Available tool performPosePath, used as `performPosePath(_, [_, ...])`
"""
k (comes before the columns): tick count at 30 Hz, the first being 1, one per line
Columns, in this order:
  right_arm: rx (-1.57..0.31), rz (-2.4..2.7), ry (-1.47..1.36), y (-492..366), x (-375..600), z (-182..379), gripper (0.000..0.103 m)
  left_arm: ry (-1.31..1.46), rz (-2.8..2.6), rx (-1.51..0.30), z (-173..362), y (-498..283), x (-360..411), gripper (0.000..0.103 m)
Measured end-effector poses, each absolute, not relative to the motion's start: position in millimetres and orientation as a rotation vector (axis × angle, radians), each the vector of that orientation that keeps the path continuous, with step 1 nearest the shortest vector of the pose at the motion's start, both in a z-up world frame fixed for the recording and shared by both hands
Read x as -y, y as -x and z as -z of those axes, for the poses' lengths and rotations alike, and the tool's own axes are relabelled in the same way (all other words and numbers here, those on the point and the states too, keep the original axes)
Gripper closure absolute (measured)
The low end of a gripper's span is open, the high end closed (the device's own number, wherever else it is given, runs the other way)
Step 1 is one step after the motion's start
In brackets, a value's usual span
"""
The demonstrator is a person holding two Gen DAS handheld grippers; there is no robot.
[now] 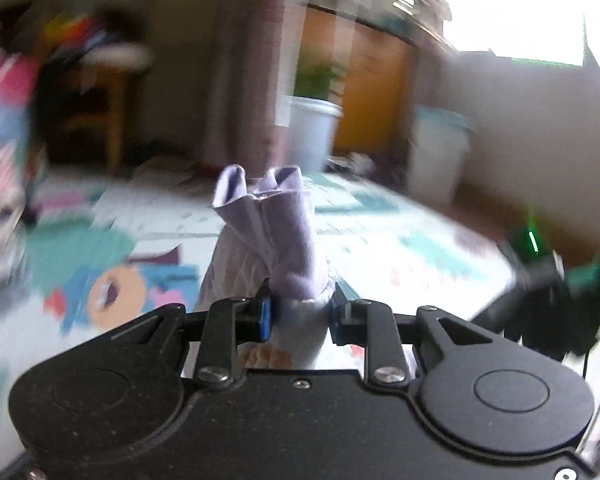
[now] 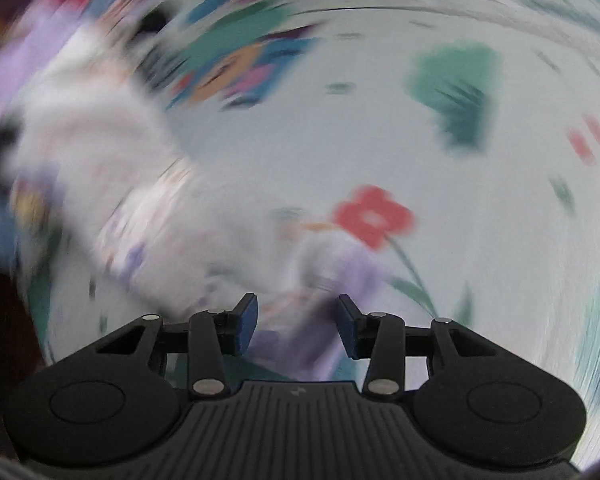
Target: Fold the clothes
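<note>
Left tool (image 1: 302, 306) is clamped on a bunched lavender garment (image 1: 278, 232), whose gathered cloth stands up beyond the blue pads while more of it hangs below, lifted clear of the patterned play mat (image 1: 380, 232) on the floor. Right tool (image 2: 296, 320) holds nothing: its jaws stand apart with only blurred fabric and mat showing through the gap. Under and ahead of it, the right wrist view shows a smeared heap of pale and lilac clothes (image 2: 112, 168) lying on the mat; the blur is too heavy to tell 1 piece from another there. At the right edge of the left wrist view a dark shape with green on it is probably the other tool, though it is too blurred to be sure. As a judgement, the folding is at an early stage: 1 garment is picked up but still crumpled, no neat fold or finished stack shows anywhere, and the heap remains to be worked through.
</note>
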State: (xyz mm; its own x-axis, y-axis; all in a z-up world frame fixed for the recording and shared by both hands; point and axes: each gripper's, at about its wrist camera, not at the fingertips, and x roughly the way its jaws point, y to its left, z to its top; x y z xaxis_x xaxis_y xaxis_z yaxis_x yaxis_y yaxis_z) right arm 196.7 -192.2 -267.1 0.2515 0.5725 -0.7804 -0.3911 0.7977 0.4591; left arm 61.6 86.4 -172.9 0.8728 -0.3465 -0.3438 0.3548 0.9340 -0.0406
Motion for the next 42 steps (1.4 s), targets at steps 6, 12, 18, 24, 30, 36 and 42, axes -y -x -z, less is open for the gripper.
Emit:
performPosePath(6, [-1.176, -0.533, -0.590, -196.7, 242.2, 295.9, 0.058, -0.436, 0.488, -0.349, 225.7, -65.0, 12.7, 0.080])
performPosePath(12, [-1.188, -0.416, -0.882, -193.8, 281.3, 320.3, 0.058, -0.718, 0.509, -0.321, 282.4, -64.1, 63.5, 0.081])
performPosePath(18, [-1.192, -0.391, -1.014, -185.9, 295.5, 331.8, 0.058, -0.974, 0.512, -0.272, 325.7, -61.4, 83.7, 0.061])
performPosePath(24, [-1.171, -0.442, -1.011, -189.2, 292.1, 324.5, 0.056, -0.777, 0.593, -0.314, 278.3, -63.0, 55.6, 0.042])
performPosePath(30, [-1.163, -0.551, -0.904, -193.5, 271.5, 306.7, 0.048, -0.614, 0.587, -0.399, 227.7, -103.8, 8.9, 0.034])
performPosePath(36, [-1.151, -0.651, -0.640, -202.3, 236.5, 282.5, 0.079, -0.576, 0.723, -0.577, 252.4, -139.5, 8.2, 0.082])
performPosePath(42, [-1.004, -0.745, -0.537, -206.8, 220.5, 249.5, 0.085, -0.548, 0.651, -0.525, 250.0, -121.2, 13.5, 0.084])
